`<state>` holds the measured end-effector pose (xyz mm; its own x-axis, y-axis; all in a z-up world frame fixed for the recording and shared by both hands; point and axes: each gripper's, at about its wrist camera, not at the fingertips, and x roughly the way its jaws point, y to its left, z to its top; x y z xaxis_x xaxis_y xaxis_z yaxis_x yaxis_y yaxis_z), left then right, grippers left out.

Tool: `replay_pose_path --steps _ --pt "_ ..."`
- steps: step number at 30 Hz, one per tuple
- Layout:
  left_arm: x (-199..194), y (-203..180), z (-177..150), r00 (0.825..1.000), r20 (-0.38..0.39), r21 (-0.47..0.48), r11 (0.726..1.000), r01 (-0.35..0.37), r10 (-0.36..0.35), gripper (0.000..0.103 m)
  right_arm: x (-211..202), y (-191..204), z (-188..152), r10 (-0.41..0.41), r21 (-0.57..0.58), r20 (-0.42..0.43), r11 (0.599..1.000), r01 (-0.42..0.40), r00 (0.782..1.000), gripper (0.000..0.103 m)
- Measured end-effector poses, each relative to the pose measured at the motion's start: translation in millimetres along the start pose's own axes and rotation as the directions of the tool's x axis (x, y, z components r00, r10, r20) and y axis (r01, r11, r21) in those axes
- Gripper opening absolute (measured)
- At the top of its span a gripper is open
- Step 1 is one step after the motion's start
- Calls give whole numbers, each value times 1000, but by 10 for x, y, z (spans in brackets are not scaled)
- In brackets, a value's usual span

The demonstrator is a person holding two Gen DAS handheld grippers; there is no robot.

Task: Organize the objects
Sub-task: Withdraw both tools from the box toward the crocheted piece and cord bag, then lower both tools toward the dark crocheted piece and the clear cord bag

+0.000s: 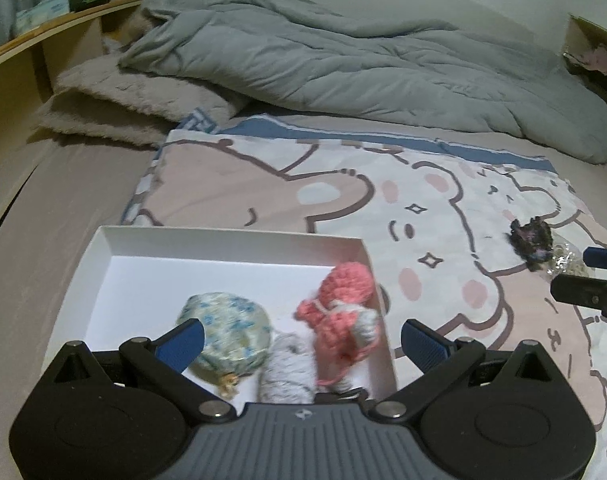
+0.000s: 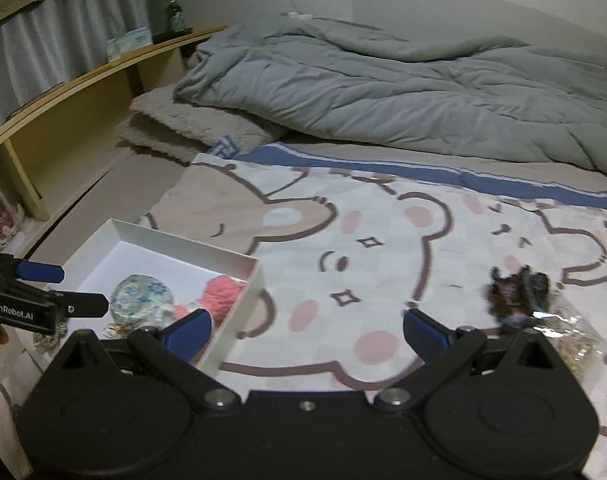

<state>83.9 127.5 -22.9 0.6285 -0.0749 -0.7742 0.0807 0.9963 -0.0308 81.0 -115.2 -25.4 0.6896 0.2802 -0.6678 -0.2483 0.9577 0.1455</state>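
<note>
White box (image 1: 231,240) sits open on the cartoon-bear blanket (image 1: 443,216) spread over the bed, and I count three soft things inside it: one pale floral pouch (image 1: 227,332) with blue print, one pink crocheted toy (image 1: 343,312), and one fuzzy grey piece (image 1: 287,372) lying between them at the near edge. Outside the box there are two more items, well off to the right on the blanket: one dark, ruffled little object (image 2: 517,300) and, just beside it and seemingly touching, one clear crinkly bag (image 2: 575,340) with pale bits inside. The left gripper (image 1: 303,340) hangs over the near end of the box with its two blue-padded fingers (image 1: 183,344) spread wide; the pouch lies just by the left finger, the pink toy nearer the right one, and neither finger grips anything. The right gripper (image 2: 307,332) is over the blanket with its fingers (image 2: 423,334) likewise wide apart and empty; the box's right wall passes just by its left finger, while the dark object and the bag lie beyond and to the right of its right finger. One grey duvet (image 2: 403,92) is bunched at the far side of the bed, one folded beige fleece (image 1: 135,104) lies next to it, and a single green bottle (image 2: 176,12) stands on the wooden headboard shelf (image 2: 83,80).
</note>
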Motion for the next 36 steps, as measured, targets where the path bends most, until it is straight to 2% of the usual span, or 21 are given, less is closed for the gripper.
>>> replay_pose_path --steps 13,26,36 --pt "154 -537 126 998 2 51 997 65 -65 103 -281 -626 -147 -98 53 14 994 97 995 103" --pt "345 -1231 296 990 22 99 985 138 -141 103 -395 -1162 -210 -154 125 26 981 150 988 103" --pt "604 -1722 424 978 48 124 973 195 -202 103 -396 -1621 -261 -247 146 39 960 239 968 103"
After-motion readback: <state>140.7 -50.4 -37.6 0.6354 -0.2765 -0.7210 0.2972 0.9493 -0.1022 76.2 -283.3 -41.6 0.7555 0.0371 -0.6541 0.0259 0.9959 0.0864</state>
